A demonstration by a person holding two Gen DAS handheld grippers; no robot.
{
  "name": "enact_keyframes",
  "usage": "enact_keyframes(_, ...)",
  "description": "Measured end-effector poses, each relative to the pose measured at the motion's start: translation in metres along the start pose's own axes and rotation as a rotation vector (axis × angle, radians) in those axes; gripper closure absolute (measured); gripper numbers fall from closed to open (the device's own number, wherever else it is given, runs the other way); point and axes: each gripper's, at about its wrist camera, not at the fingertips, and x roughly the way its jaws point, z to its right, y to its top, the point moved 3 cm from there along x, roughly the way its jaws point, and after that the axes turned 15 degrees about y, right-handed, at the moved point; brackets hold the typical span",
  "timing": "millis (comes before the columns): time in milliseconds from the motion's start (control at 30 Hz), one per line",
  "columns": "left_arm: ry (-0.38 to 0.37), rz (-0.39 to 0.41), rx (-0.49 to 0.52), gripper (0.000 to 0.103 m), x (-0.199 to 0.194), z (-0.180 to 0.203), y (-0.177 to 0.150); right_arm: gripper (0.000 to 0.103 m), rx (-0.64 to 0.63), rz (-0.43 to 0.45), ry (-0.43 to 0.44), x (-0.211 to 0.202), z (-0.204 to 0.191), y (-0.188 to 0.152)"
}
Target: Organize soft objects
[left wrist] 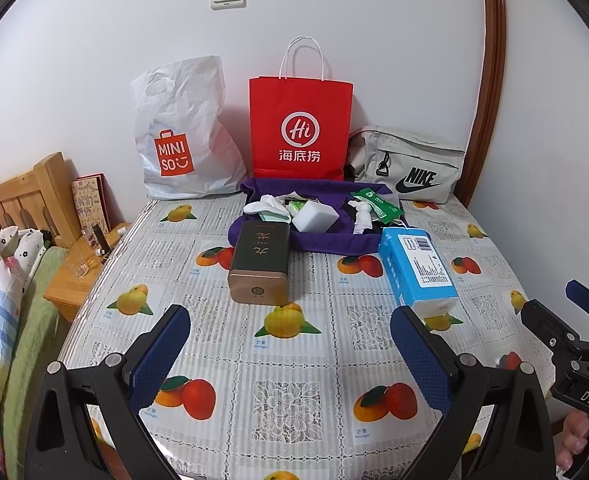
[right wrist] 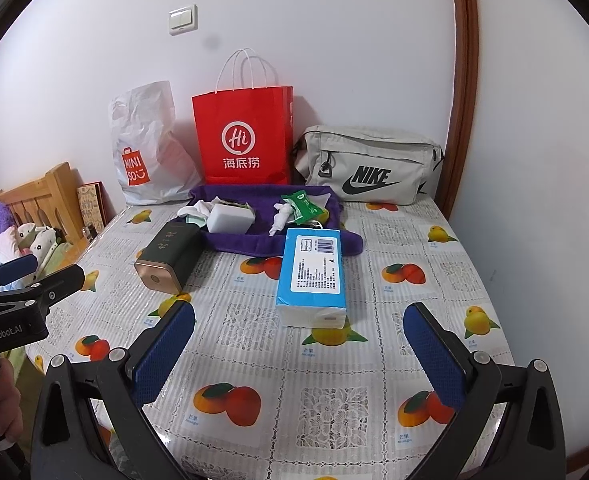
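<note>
A purple towel [left wrist: 326,240] [right wrist: 254,240] lies at the back of the table with white socks [left wrist: 264,204], a white sponge block [left wrist: 315,218] [right wrist: 230,218], a knotted white sock [left wrist: 361,216] and a green wipes packet [left wrist: 376,200] [right wrist: 302,204] on it. A blue tissue pack [left wrist: 416,268] [right wrist: 314,276] lies in front of the towel. My left gripper [left wrist: 290,344] is open and empty above the near table. My right gripper [right wrist: 298,344] is open too, just short of the tissue pack, and also shows at the right edge [left wrist: 574,312] of the left wrist view.
A dark tin box [left wrist: 259,264] [right wrist: 170,258] lies left of the towel. Against the wall stand a white Miniso bag [left wrist: 182,136], a red paper bag [left wrist: 300,128] and a grey Nike bag [left wrist: 408,164]. The fruit-print tablecloth [left wrist: 294,400] covers the table; a bed and wooden nightstand [left wrist: 78,276] are left.
</note>
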Motion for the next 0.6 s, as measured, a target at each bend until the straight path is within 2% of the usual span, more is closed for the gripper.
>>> enact_keyframes(600, 0.001, -0.001, -0.005, 0.002, -0.0002, 0.0007, -0.0016, 0.0, -0.005, 0.004, 0.002, -0.002, -0.0047, -0.0025)
